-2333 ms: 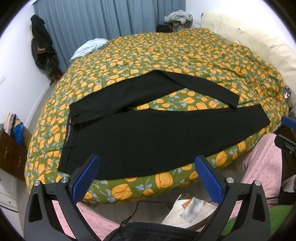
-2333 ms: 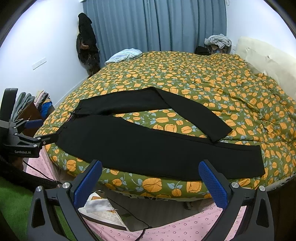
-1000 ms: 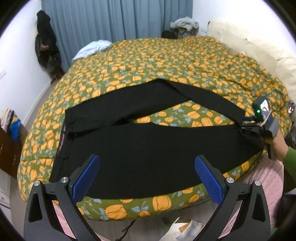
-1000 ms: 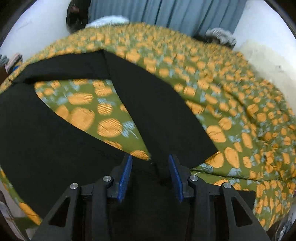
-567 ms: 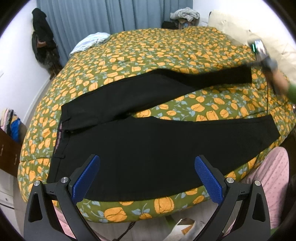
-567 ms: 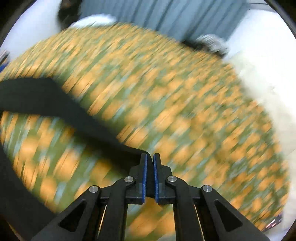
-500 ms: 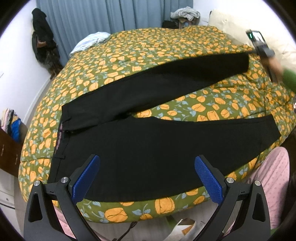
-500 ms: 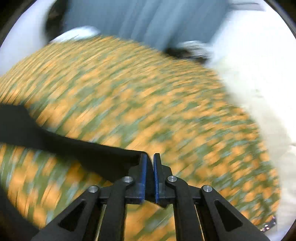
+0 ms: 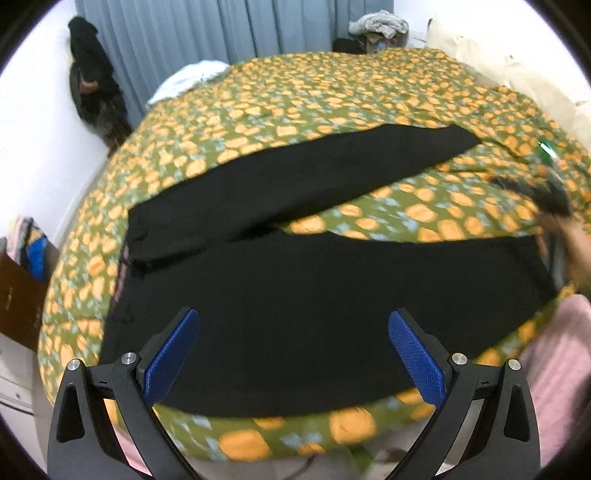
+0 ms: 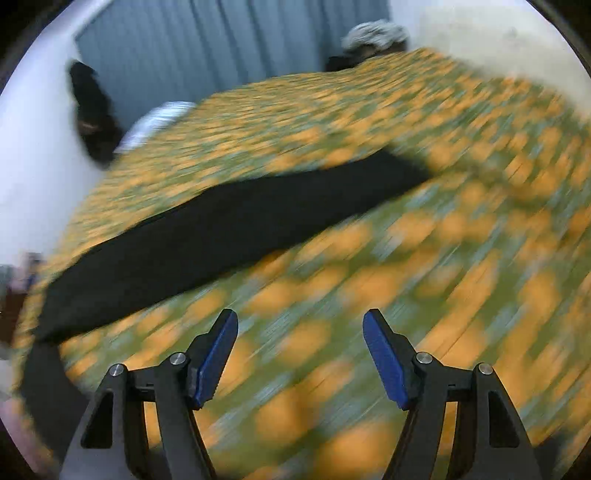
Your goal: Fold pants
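Note:
Black pants (image 9: 295,280) lie spread on a bed with an orange-flowered green cover (image 9: 332,92). The waist is at the left. The near leg runs along the bed's front edge; the far leg (image 9: 332,173) lies straight, angled up to the right. My left gripper (image 9: 291,354) is open and empty, above the near leg's front edge. My right gripper (image 10: 299,354) is open and empty over bare cover between the legs; its view is blurred, with the far leg (image 10: 229,221) ahead. In the left wrist view it shows blurred at the right (image 9: 550,195).
Blue curtains (image 9: 221,33) hang behind the bed. Dark clothes (image 9: 92,92) hang at the left wall. A light garment (image 9: 188,79) lies at the bed's far left corner. Cream pillows (image 9: 517,74) are at the right. A brown drawer unit (image 9: 18,295) stands at the left.
My right gripper let go of the far leg's hem, opened and drew back toward the near side. The far leg now lies straightened out to the right. My left gripper moved slightly closer.

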Available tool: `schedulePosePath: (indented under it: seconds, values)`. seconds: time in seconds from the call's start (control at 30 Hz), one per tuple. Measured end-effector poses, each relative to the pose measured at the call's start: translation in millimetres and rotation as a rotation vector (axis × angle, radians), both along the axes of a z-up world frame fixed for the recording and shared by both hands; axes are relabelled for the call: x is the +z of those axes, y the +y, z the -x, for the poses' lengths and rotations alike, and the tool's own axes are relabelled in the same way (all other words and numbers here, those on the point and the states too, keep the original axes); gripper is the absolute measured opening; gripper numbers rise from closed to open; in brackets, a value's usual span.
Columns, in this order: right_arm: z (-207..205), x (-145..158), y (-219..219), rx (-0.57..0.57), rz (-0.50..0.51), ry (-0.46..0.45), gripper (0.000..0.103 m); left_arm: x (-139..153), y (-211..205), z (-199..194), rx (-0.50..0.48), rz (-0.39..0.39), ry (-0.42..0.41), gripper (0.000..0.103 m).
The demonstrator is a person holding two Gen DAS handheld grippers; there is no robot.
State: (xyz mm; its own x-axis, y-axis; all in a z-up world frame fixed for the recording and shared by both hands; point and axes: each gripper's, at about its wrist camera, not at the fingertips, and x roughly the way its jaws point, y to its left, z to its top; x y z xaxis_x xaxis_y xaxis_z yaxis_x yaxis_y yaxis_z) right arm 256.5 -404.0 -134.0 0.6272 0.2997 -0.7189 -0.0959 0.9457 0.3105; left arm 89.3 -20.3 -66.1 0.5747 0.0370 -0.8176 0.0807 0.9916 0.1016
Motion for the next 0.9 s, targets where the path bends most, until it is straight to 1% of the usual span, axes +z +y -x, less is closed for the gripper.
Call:
schedulePosePath:
  seconds: [0.03,0.07,0.13,0.2,0.23,0.27,0.3,0.33,0.37,0.4,0.43,0.47,0.5,0.53,0.57,0.6,0.67,0.7,0.73,0.77,0.83,0.87,0.9]
  values:
    - [19.1,-3.2,11.6,0.009,-0.025,-0.011,0.071,-3.0,5.1,-7.5,0.013,-0.002,-0.001,0.102]
    - [42.2,-6.4,24.5,0.016,-0.044,-0.023,0.076,-9.8,19.1,-26.7,0.041,0.017,-0.006,0.102]
    - [81.7,-11.3,47.6,0.006,-0.062,-0.041,0.08,-20.6,42.2,-62.1,0.094,0.053,-0.019,0.102]
    - [104.0,-18.9,60.4,-0.014,-0.107,-0.028,0.083,-31.2,58.5,-93.8,0.132,0.062,-0.035,0.102]
    - [113.3,-24.8,66.4,-0.026,-0.134,-0.008,0.084,-41.9,69.5,-120.6,0.163,0.057,-0.037,0.102]
    - [116.3,-29.1,70.0,-0.027,-0.144,0.011,0.084,-51.0,75.7,-135.8,0.181,0.041,-0.038,0.102]
    - [117.7,-36.3,74.2,-0.019,-0.14,0.041,0.084,-67.2,83.8,-155.6,0.206,-0.012,-0.037,0.102]
    - [118.9,-40.7,76.7,-0.011,-0.12,0.061,0.084,-87.7,90.4,-172.5,0.237,-0.103,-0.005,0.102]
    - [118.6,-42.0,76.1,-0.004,-0.106,0.067,0.084,-108.7,100.2,-185.4,0.293,-0.197,0.056,0.102]
    - [118.4,-42.9,76.2,0.004,-0.095,0.068,0.084,-129.0,115.1,-193.7,0.349,-0.245,0.122,0.103]
    - [118.1,-43.2,75.5,0.007,-0.067,0.069,0.084,-147.8,143.9,-195.0,0.377,-0.075,0.177,0.103]
    - [118.0,-44.4,73.8,0.001,-0.035,0.075,0.084,-150.2,160.2,-190.6,0.403,0.037,0.168,0.103]
    - [115.7,-46.5,73.1,-0.003,-0.025,0.077,0.084,-147.5,170.9,-185.4,0.426,0.097,0.149,0.103]
    - [116.6,-48.7,69.0,-0.012,-0.022,0.079,0.084,-139.3,176.5,-178.3,0.483,0.031,0.13,0.103]
    - [116.8,-48.9,66.8,-0.022,-0.024,0.081,0.084,-130.5,177.8,-171.4,0.507,-0.025,0.114,0.103]
    - [117.9,-49.5,66.5,-0.026,-0.024,0.079,0.084,-122.6,177.0,-164.5,0.5,-0.025,0.101,0.102]
    - [116.7,-45.1,74.4,-0.021,0.013,0.075,0.084,-101.1,166.6,-137.9,0.458,0.02,0.066,0.102]
    - [113.5,-41.6,80.8,0.002,0.013,0.069,0.084,-92.1,156.3,-122.6,0.42,0.059,0.04,0.102]
    - [113.3,-37.8,89.2,0.046,-0.013,0.058,0.084,-86.5,142.1,-110.1,0.368,0.098,0.027,0.102]
    - [109.4,-35.9,95.1,0.07,-0.025,0.059,0.084,-84.2,121.3,-95.3,0.293,0.137,0.033,0.102]
    - [106.2,-37.3,100.6,0.104,-0.031,0.082,0.084,-90.6,84.1,-76.6,0.168,0.169,0.071,0.102]
    - [103.9,-40.6,95.7,0.096,-0.021,0.104,0.084,-100.8,57.7,-65.1,0.087,0.162,0.105,0.102]
    - [103.8,-43.6,89.5,0.083,-0.016,0.114,0.084,-107.9,46.6,-60.8,0.049,0.146,0.123,0.102]
